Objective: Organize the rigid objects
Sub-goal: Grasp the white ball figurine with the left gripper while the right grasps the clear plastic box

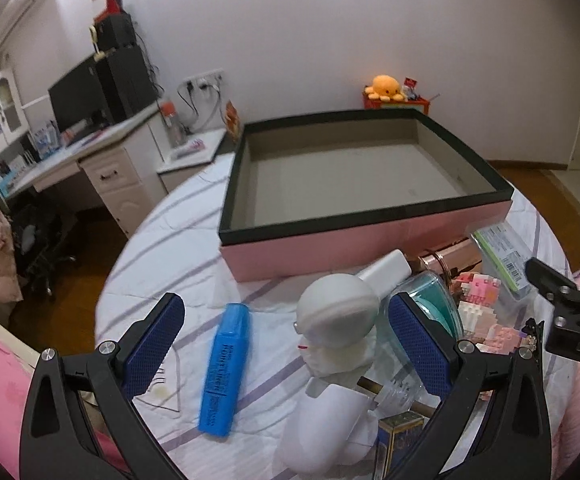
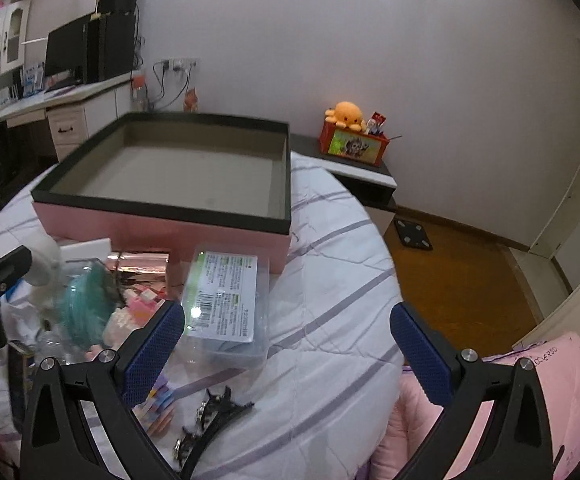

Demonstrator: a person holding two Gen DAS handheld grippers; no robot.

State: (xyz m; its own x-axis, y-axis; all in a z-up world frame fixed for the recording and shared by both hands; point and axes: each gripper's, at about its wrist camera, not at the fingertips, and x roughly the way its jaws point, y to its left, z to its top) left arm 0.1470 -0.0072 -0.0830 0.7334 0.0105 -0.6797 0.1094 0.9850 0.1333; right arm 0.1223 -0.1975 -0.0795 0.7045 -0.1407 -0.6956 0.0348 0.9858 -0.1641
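Observation:
An empty pink box with a black rim [image 1: 370, 236] [image 2: 162, 232] stands on the striped bed sheet. In front of it lies a pile: a blue highlighter [image 1: 224, 368], a white figurine [image 1: 336, 320], a white plastic piece [image 1: 322, 428], a teal disc in a clear case [image 1: 436, 304] [image 2: 86, 308], pink brick models [image 1: 482, 308], a clear labelled box [image 2: 226, 300] and black hair clips [image 2: 210, 420]. My left gripper [image 1: 286, 348] is open above the highlighter and figurine. My right gripper [image 2: 286, 348] is open above the sheet, right of the clear box. Neither holds anything.
A white desk [image 1: 90, 160] with a monitor stands at the left. A nightstand [image 2: 362, 176] with a red box and an orange plush is behind the bed. Wooden floor [image 2: 450, 272] lies right of the bed. A pink quilt [image 2: 530, 400] sits at the lower right.

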